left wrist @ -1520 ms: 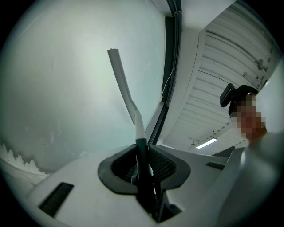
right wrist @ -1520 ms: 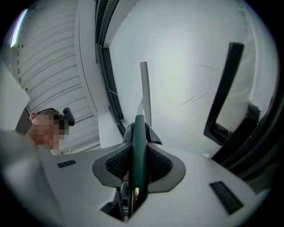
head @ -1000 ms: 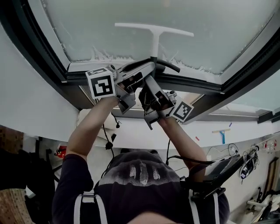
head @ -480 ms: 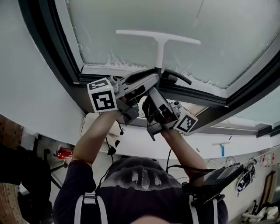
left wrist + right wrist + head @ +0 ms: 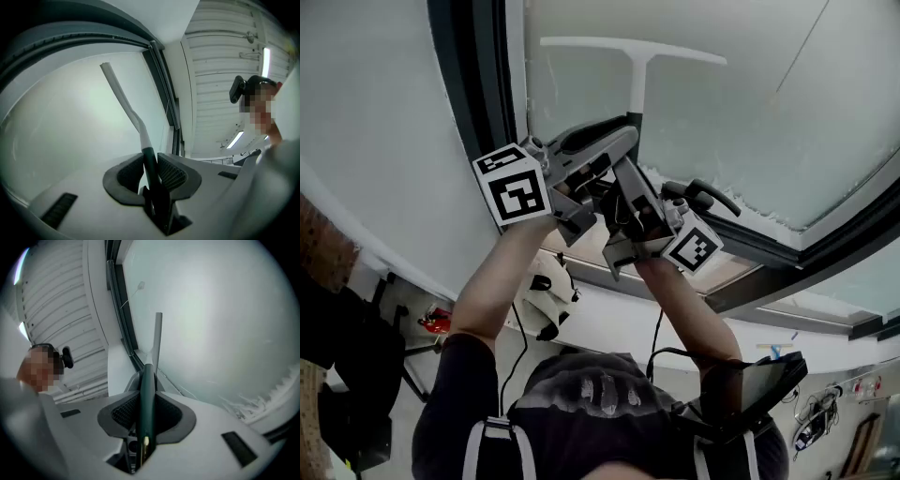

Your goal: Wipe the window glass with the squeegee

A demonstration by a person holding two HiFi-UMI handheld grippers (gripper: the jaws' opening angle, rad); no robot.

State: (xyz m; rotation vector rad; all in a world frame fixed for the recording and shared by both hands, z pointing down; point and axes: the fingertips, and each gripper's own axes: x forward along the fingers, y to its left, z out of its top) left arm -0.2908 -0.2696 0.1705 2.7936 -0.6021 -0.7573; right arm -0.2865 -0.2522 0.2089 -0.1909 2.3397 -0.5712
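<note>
The left claw (image 5: 150, 171) and the right claw (image 5: 146, 413) each pinch the dark handle of the squeegee (image 5: 636, 75); its white blade is raised against the window glass (image 5: 759, 131).

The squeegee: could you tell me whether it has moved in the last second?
Yes: the squeegee has gone up the glass, away from the white residue line at its bottom edge, toward the side frame.

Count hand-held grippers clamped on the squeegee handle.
2: left hand-held gripper and right hand-held gripper, side by side on the dark handle of the squeegee. Neither hidden.
</note>
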